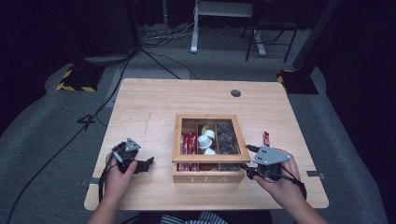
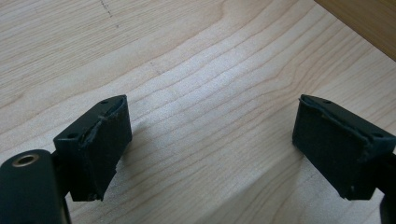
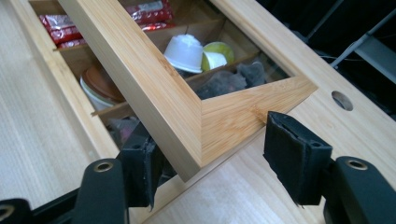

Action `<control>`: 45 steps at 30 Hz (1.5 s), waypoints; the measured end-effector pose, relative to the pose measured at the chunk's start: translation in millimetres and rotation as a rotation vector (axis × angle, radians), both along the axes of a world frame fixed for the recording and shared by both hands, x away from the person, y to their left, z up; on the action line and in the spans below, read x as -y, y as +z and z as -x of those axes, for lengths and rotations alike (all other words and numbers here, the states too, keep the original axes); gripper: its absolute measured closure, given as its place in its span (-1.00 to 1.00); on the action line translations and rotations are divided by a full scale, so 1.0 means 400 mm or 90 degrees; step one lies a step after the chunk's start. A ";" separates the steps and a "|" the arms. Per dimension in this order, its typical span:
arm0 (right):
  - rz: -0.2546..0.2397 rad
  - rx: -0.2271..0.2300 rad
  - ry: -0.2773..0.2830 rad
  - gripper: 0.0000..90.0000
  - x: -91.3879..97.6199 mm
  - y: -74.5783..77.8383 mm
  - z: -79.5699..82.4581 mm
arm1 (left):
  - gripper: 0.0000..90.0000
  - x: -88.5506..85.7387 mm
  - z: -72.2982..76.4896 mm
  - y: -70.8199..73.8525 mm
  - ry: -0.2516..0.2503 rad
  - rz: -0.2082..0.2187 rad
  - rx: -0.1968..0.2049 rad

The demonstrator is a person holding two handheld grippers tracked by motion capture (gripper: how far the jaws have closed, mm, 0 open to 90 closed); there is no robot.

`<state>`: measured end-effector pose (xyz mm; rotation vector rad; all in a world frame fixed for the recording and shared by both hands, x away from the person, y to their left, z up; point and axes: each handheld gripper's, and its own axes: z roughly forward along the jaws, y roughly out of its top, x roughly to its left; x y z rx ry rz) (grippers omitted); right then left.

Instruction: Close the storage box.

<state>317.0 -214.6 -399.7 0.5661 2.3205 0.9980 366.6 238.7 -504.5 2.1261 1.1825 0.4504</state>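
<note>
Right gripper (image 3: 212, 158) jaws apart, straddling corner of glass-paned bamboo-framed lid (image 3: 187, 112) on wooden tea box (image 1: 208, 175); left gripper (image 2: 212, 149) jaws apart over pale grained wood table (image 2: 201, 70).

Each hand (image 1: 119, 173) holds a black gripper with a grey three-cornered plate (image 1: 271, 155) on top. The left gripper (image 2: 212, 140) has two blocky black jaws with worn, frayed pad edges and a brass-ringed screw hole (image 2: 25, 160). The right gripper (image 3: 219, 163) looks the same. Black cable (image 1: 299, 179) loops over the right hand. Striped clothing (image 1: 196, 218) shows at the near edge.
</note>
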 end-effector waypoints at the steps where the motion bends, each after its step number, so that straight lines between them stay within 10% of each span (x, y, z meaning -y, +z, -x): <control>1: 0.001 -0.003 0.001 -0.13 0.000 -0.004 0.002 | -0.73 0.000 0.000 0.000 0.001 0.002 -0.001; 45: 0.027 -0.119 0.015 -0.11 0.012 -0.072 0.016 | -0.73 0.000 0.000 0.000 0.000 0.001 -0.001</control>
